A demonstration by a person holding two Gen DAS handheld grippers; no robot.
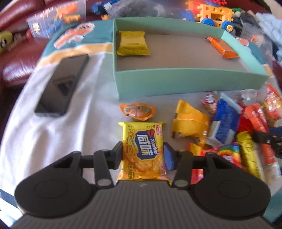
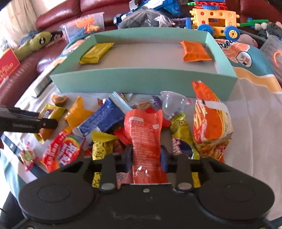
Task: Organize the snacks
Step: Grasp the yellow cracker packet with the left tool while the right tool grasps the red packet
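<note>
Now both grippers (left (image 1: 142, 155), right (image 2: 146, 155)) grip snack packets.

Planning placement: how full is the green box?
Nearly empty: the green box holds only a yellow packet and an orange packet.

A dark red leather sofa (image 2: 58, 15) curves behind the cloth-covered table (image 1: 52, 141), brightly daylit from the left.
</note>
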